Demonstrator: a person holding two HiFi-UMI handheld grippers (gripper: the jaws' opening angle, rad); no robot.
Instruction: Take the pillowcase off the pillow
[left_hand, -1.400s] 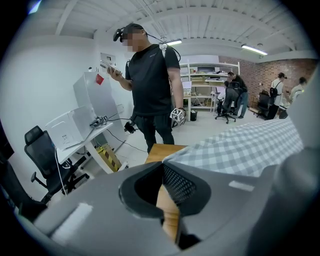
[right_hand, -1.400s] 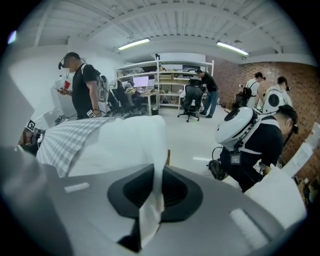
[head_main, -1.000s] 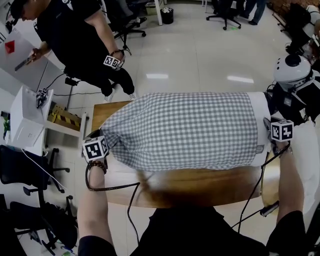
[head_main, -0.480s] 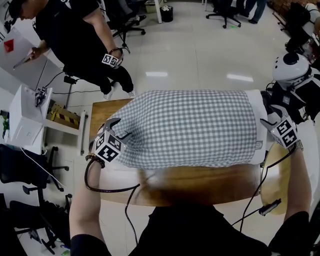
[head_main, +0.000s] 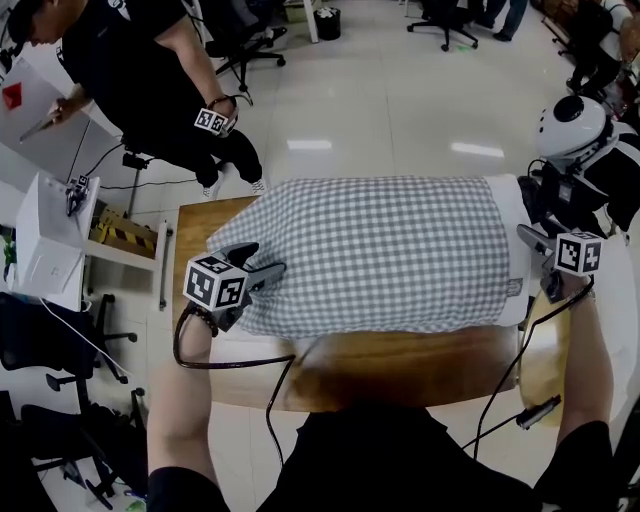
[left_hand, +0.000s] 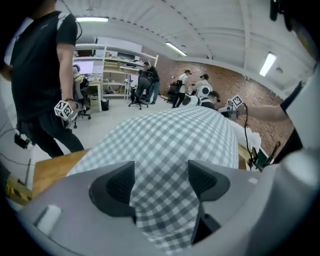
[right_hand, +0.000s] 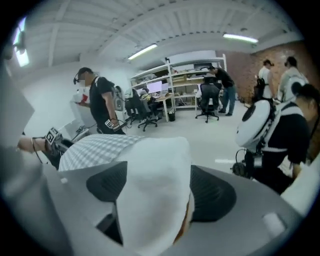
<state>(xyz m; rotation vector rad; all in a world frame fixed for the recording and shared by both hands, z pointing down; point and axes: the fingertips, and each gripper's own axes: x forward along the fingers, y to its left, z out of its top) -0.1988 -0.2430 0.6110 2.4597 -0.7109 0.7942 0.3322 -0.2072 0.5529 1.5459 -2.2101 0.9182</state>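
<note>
Lengthwise between us: pillowcase (head_main: 380, 250) end in my left gripper (left_hand: 161, 182), bare pillow (head_main: 510, 225) end in my right gripper (right_hand: 160, 192) (both jaws just opened, clamping nothing).

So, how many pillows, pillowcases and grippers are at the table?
Pillow: 1
Pillowcase: 1
Grippers: 2 (left gripper, jaws just opening, the pillowcase between them; right gripper, jaws just opening, the pillow between them)
Total: 4

One checked pillowcase (head_main: 370, 255), one white pillow (head_main: 508, 235) inside it, one wooden table (head_main: 400, 368) underneath. Two grippers: left gripper (head_main: 263, 260), right gripper (head_main: 532, 245). One bystander in black (head_main: 140, 60), with one marker cube (head_main: 211, 121) at the wrist. One black bin (head_main: 327, 22) on the floor behind.
</note>
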